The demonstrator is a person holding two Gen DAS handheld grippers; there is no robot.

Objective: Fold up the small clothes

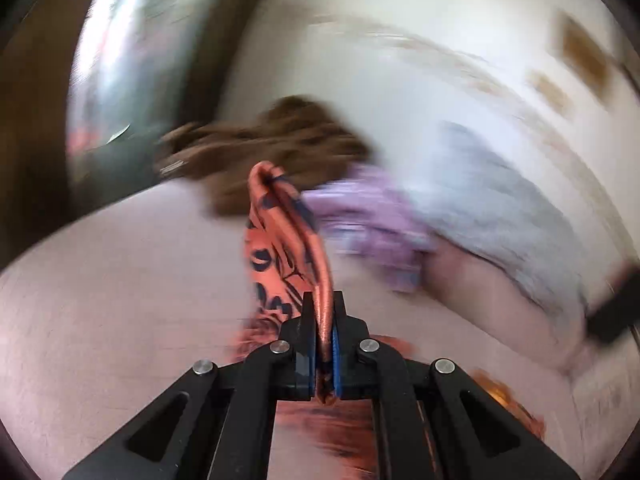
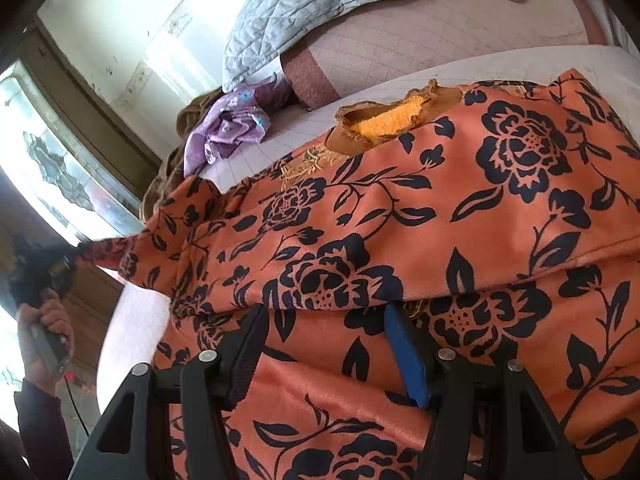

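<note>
An orange garment with a black flower print [image 2: 400,220] lies spread on the bed, its collar with yellow fleece lining [image 2: 384,120] at the far side. My right gripper [image 2: 322,316] rests on it with jaws wide apart; the fingertips are hidden under a fold of the cloth. In the left wrist view, which is blurred, my left gripper [image 1: 324,320] is shut on a rolled edge of the same garment [image 1: 276,240] and holds it off the bed. The right wrist view shows that gripper [image 2: 44,280] at far left, in a hand [image 2: 44,332], with the sleeve end [image 2: 108,248] stretched towards it.
A crumpled purple garment [image 2: 228,128] and a brown one [image 1: 272,148] lie at the bed's far left edge. A grey quilted cover [image 2: 320,4] is bunched against the white wall. The pale pink bed sheet [image 1: 120,280] shows to the left. A window [image 2: 60,168] stands beyond the bed.
</note>
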